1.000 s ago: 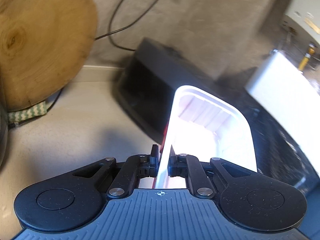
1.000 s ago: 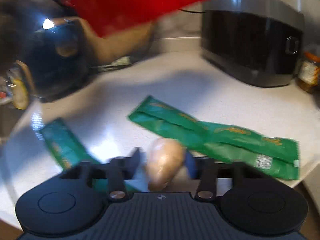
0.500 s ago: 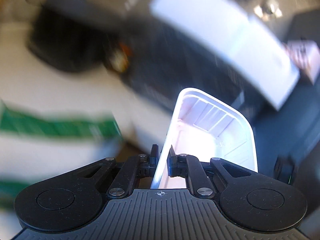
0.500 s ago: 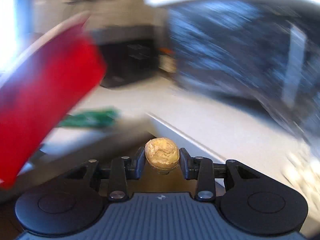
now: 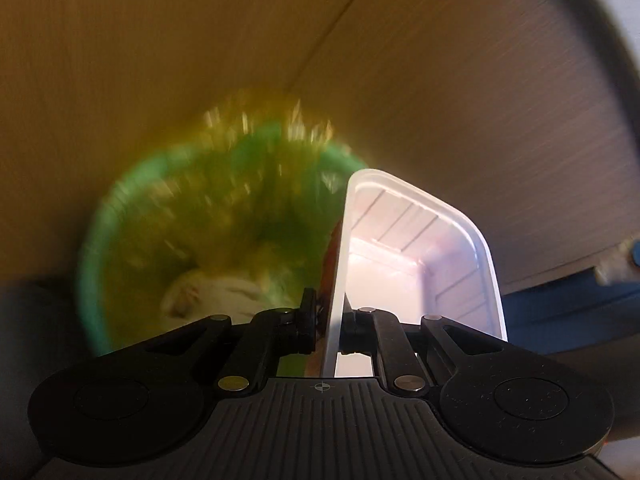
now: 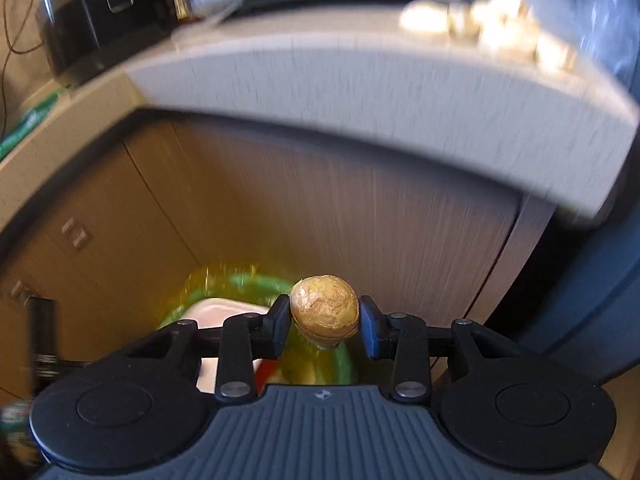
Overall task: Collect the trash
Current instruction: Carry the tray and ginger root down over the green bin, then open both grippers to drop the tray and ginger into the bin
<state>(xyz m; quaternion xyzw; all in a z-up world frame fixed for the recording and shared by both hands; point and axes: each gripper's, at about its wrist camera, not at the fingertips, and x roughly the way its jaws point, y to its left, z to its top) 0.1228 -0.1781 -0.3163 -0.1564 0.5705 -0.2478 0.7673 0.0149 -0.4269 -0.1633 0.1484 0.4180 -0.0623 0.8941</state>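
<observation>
Left gripper: your left gripper [image 5: 325, 330] is pointing steeply down, its jaws clamping the thin rim of a white plastic tray [image 5: 416, 256]. The pads are pressing that rim from both sides.
White tray: it is standing on edge in your grip, its open, ribbed inside facing right in the left wrist view. A sliver of red is showing along its outer wall, too narrow to identify. In the right wrist view the tray [image 6: 218, 312] is appearing just left of your right gripper, over the bin.
Right gripper: your right gripper [image 6: 324, 328] is clamping a crumpled gold foil ball [image 6: 324, 307]. The ball is sitting between the two pads, touching both, with the jaws partly apart around it.
Trash bin: a green bin [image 5: 96, 256] with a yellowish liner is lying below both grippers, blurred. Something pale and crumpled is lying at its bottom [image 5: 212, 292]. The foil ball is hovering above the bin's rim [image 6: 256, 280].
Cupboard: wood-grain cupboard doors [image 6: 320, 208] are standing right behind the bin.
Counter: a pale counter edge [image 6: 360, 80] is running above the doors. A black appliance [image 6: 100, 12] is sitting on it at far left, with green wrappers [image 6: 28, 124] nearby.
</observation>
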